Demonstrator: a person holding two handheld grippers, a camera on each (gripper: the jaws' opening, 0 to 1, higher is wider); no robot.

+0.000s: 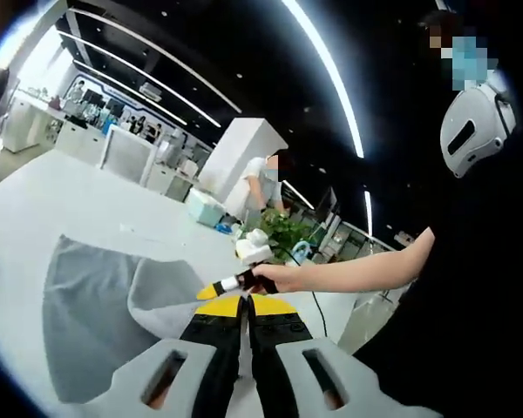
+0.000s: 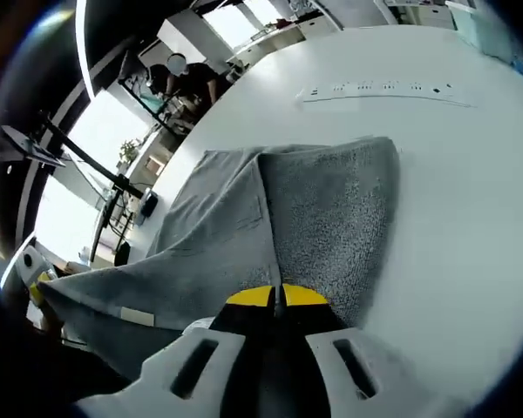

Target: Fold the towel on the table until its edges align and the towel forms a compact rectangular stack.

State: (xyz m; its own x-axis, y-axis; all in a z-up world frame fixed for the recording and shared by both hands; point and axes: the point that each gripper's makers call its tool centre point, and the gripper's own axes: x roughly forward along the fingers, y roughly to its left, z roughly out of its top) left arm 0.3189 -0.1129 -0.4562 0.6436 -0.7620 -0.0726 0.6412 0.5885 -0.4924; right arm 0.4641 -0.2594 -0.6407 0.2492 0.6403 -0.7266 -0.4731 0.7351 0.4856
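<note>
Both grippers, left (image 1: 242, 305) and right (image 2: 276, 297), are clamped on the grey towel (image 2: 331, 218), lifting it off the white table (image 2: 453, 174).

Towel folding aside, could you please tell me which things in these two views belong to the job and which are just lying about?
Belong to the job:
grey towel
white table
left gripper, shut on the towel
right gripper, shut on the towel

Just lying about:
potted plant
teal box
white strip on the table
</note>
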